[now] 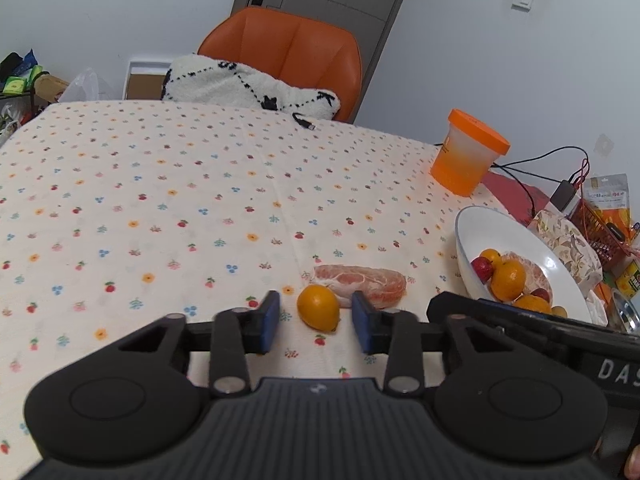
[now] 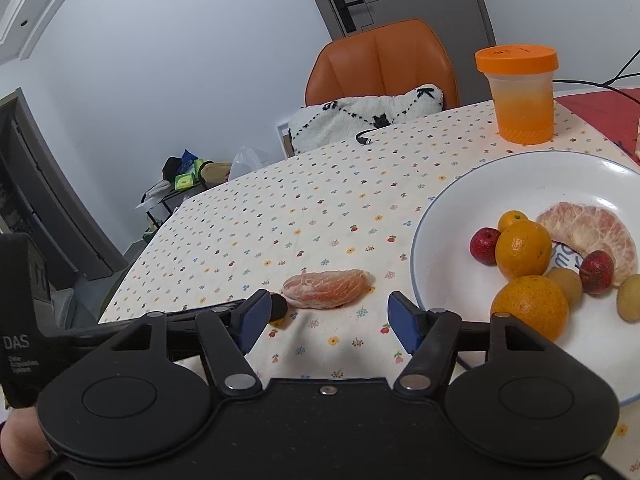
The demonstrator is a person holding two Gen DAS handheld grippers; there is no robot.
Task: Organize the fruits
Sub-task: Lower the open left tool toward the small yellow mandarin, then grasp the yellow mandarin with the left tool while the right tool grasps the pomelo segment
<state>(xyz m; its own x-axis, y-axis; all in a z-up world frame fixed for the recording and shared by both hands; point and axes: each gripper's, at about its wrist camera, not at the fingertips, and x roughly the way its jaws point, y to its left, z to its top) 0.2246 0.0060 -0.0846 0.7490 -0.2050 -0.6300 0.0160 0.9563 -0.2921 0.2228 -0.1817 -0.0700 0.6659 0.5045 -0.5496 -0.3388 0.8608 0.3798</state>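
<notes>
A small orange (image 1: 319, 307) lies on the flowered tablecloth between the open blue fingers of my left gripper (image 1: 316, 318); neither pad touches it. Just behind it lies a peeled pomelo segment (image 1: 360, 285), seen also in the right wrist view as the pomelo segment (image 2: 325, 283). My right gripper (image 2: 328, 322) is open over bare cloth, a little in front of that segment, holding nothing. To its right, a white bowl (image 2: 480, 200) holds oranges (image 2: 523, 249), red berries (image 2: 485, 246), small yellow-green fruits (image 2: 565, 286) and another pomelo piece (image 2: 592, 224). The same bowl (image 1: 492, 232) shows at the left view's right side.
An orange-lidded jar (image 2: 520, 96) stands behind the bowl. An orange chair (image 1: 288, 48) with a white cushion (image 1: 248, 88) sits at the table's far edge, by a cable end (image 1: 304, 122). Wires, packets and a red basket (image 1: 596, 228) crowd the right side.
</notes>
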